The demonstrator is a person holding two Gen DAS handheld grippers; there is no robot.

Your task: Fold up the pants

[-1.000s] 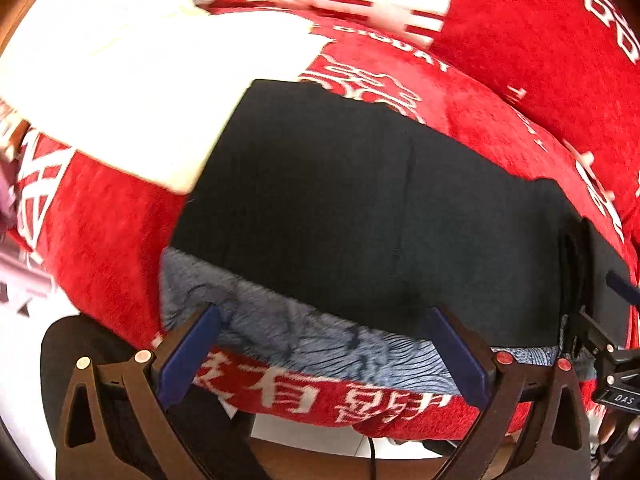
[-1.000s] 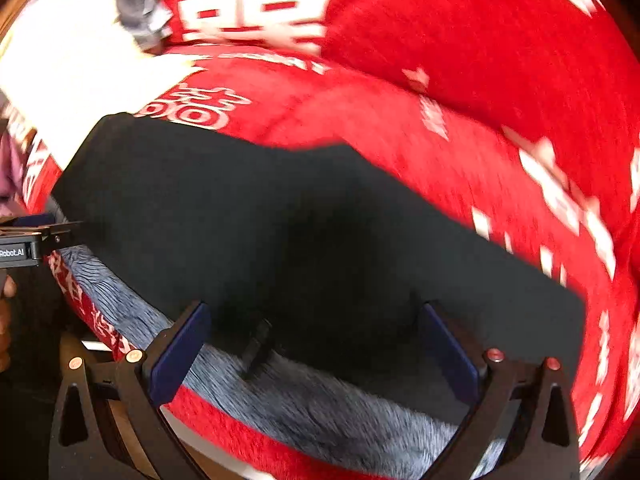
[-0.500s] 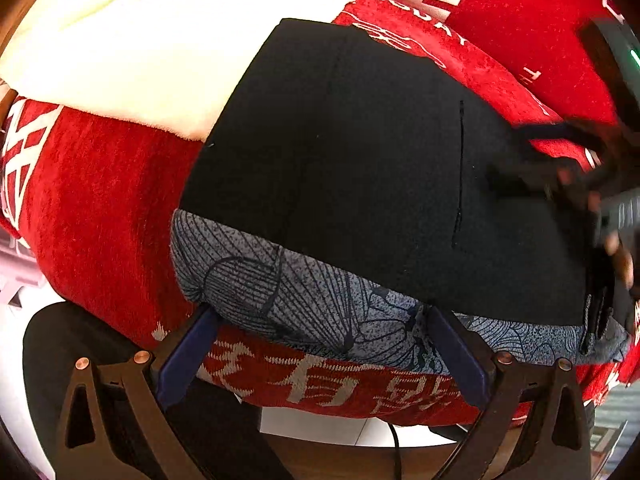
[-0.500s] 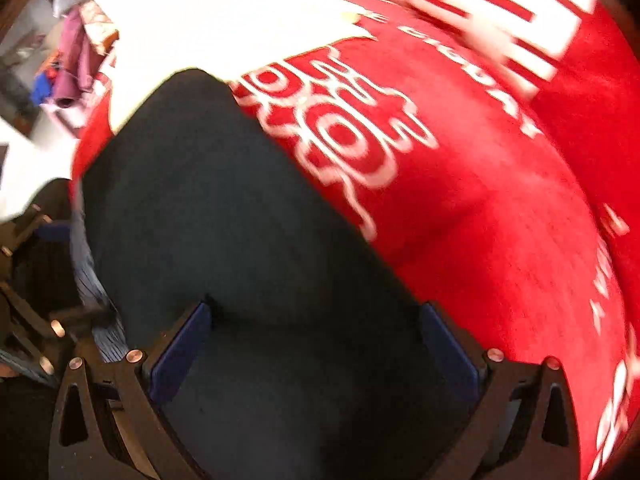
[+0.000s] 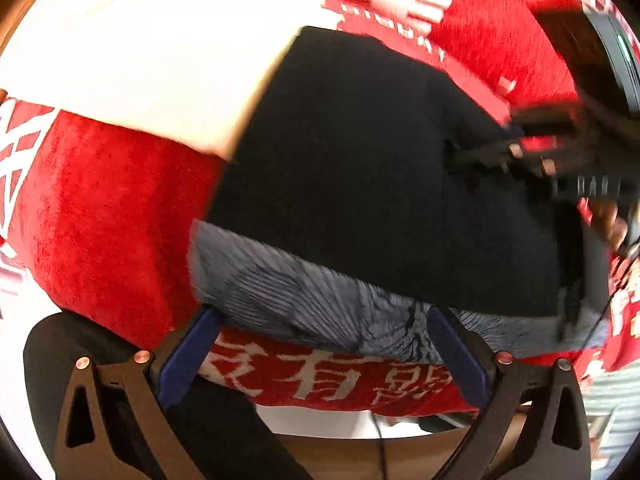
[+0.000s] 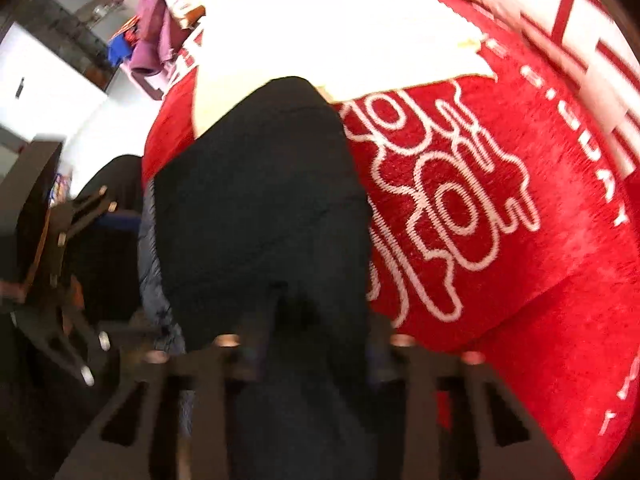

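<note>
Black fabric pants (image 5: pixel 380 184) on red plush cover (image 5: pixel 100 208); right gripper (image 6: pixel 316 344), blurred, jaws just closing onto pants fabric; left gripper (image 5: pixel 320 344) fingers apart.

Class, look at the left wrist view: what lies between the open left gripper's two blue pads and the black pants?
In the left wrist view, a grey-blue leaf-patterned cloth lies between the left gripper and the black pants, its strip showing below the pants' near edge.
</note>
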